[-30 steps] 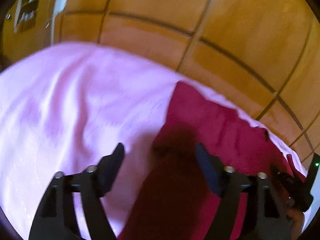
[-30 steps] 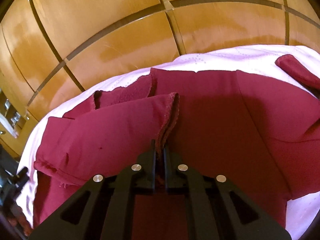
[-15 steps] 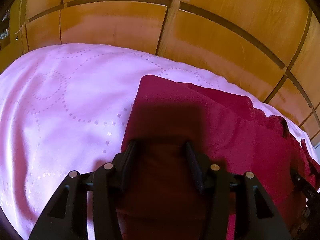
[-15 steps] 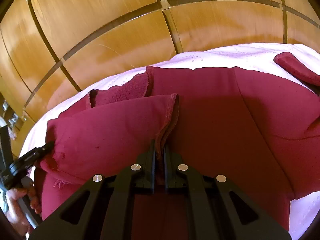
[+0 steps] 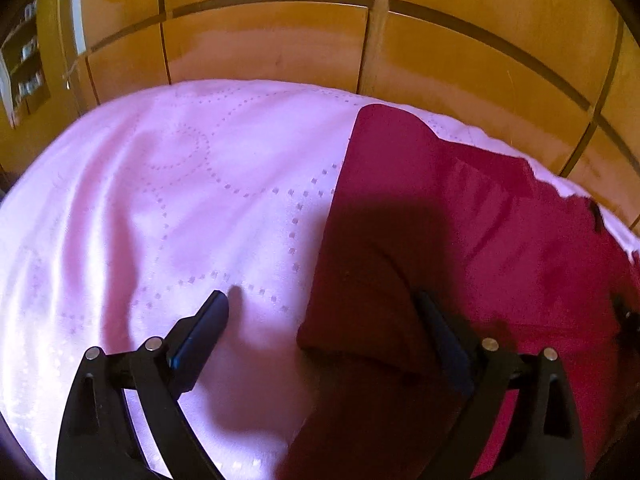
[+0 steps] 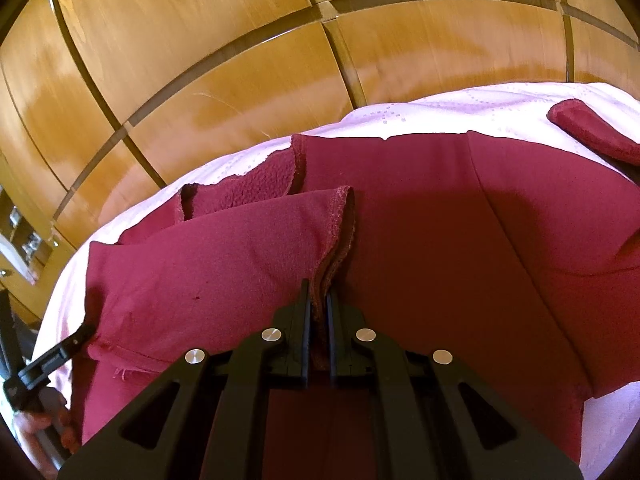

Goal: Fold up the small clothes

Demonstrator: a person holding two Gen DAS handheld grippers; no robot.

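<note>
Garment: a dark red garment (image 6: pixel 420 216) of soft knit lies spread on the bed; smooth outer face, fleecy nap where the inside shows at the far left edge (image 6: pixel 260 184).
Garment shape: flat main panel with straight seams; one folded-over flap (image 6: pixel 224 256) with an overlocked, slightly frayed hem lies on top at the left; a rounded sleeve end (image 6: pixel 592 132) lies at the far right.
Garment, left wrist view: the red garment (image 5: pixel 460 220) fills the right half; a rounded corner sits at the far end, a folded edge runs near to far beside the bedspread.
Right gripper (image 6: pixel 319 308): black plastic fingers with round silver fasteners, clenched on the hem of the flap; cloth is pinched between the pads.
Left gripper (image 5: pixel 320 308): released, fingers spread wide; left finger (image 5: pixel 204 328) is over the bedspread, right finger (image 5: pixel 440 340) over the red cloth, blue pads on the inner faces. The near folded edge of the garment lies between them, ungrasped.
Left gripper, right wrist view: a black finger tip (image 6: pixel 76 340) touches the near left corner of the flap; a hand (image 6: pixel 40 424) shows below it.
Surface: pale pink bedspread (image 5: pixel 180 208), satin sheen, stitched dotted circles, soft wrinkles.
Room: glossy honey-coloured wooden panels (image 6: pixel 224 40) with dark grooves stand beyond the bed; a shelf (image 5: pixel 24 64) shows at the far left, blurred.
</note>
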